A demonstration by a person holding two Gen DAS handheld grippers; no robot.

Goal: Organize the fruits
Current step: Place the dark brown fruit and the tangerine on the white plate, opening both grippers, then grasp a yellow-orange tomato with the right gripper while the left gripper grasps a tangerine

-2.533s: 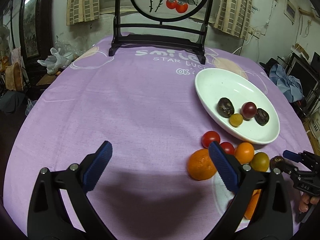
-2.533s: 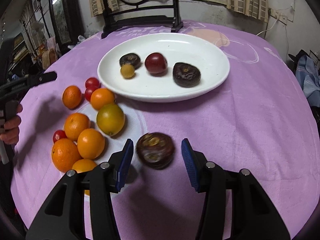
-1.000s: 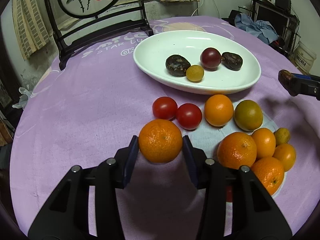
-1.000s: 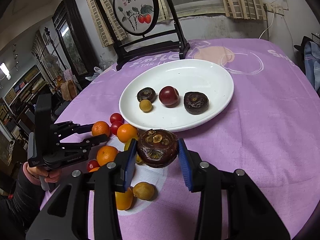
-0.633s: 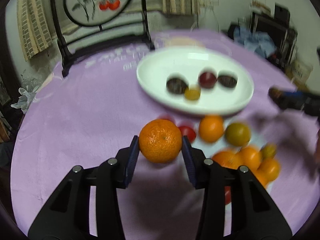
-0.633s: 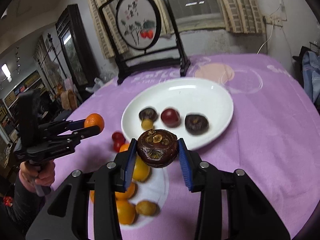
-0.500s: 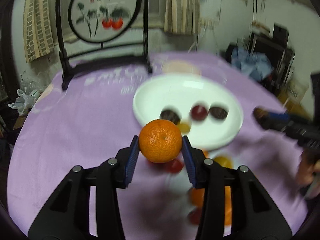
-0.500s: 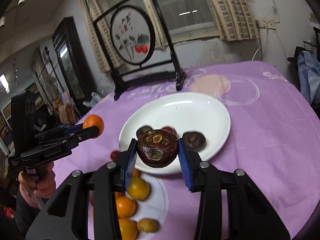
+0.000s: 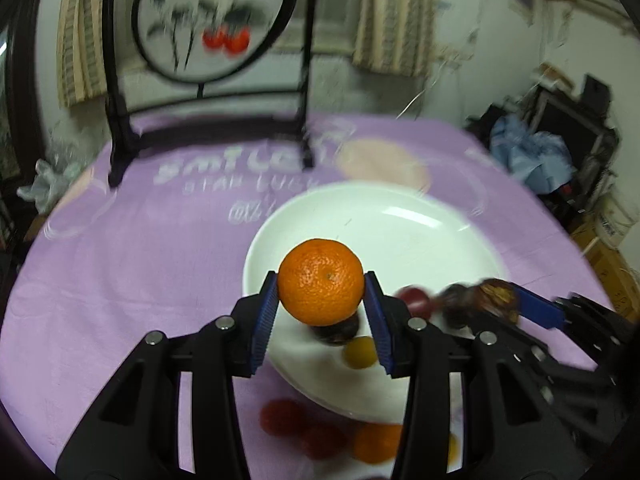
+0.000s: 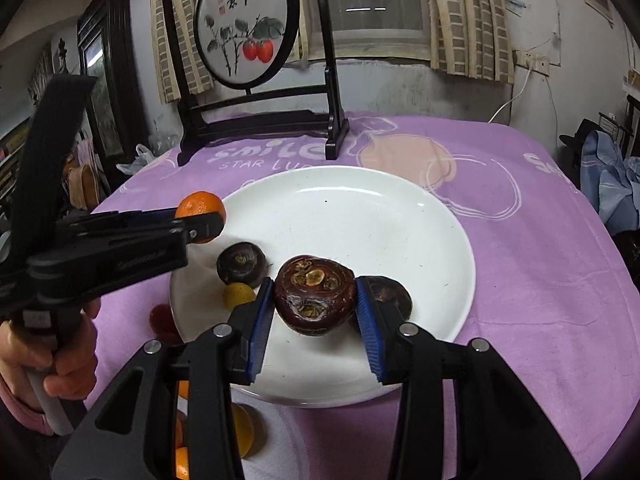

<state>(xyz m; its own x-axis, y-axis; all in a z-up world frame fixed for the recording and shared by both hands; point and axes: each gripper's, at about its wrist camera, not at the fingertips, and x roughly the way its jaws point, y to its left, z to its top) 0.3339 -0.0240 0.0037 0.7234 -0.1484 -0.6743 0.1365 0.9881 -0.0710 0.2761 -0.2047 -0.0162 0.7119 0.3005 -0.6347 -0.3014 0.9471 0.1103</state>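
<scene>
My left gripper (image 9: 321, 304) is shut on an orange mandarin (image 9: 321, 282) and holds it in the air over the near left rim of the white plate (image 9: 384, 232). My right gripper (image 10: 315, 306) is shut on a dark brown mangosteen (image 10: 315, 294), raised above the plate (image 10: 360, 208). On the plate lie another mangosteen (image 10: 241, 263), a small yellow fruit (image 10: 238, 295) and a third dark fruit (image 10: 390, 294) partly hidden behind my right fingers. In the right wrist view the left gripper (image 10: 199, 221) comes in from the left with the mandarin (image 10: 200, 208).
Purple cloth (image 10: 520, 280) covers the round table. A black wooden stand with a round painting (image 10: 246, 28) is at the far edge. Loose oranges and cherry tomatoes (image 9: 304, 432) lie before the plate's near rim. A person's hand (image 10: 52, 352) grips the left tool.
Both grippers have carried their fruit forward from the loose pile to above the plate. The left one also rose; both grips held throughout.
</scene>
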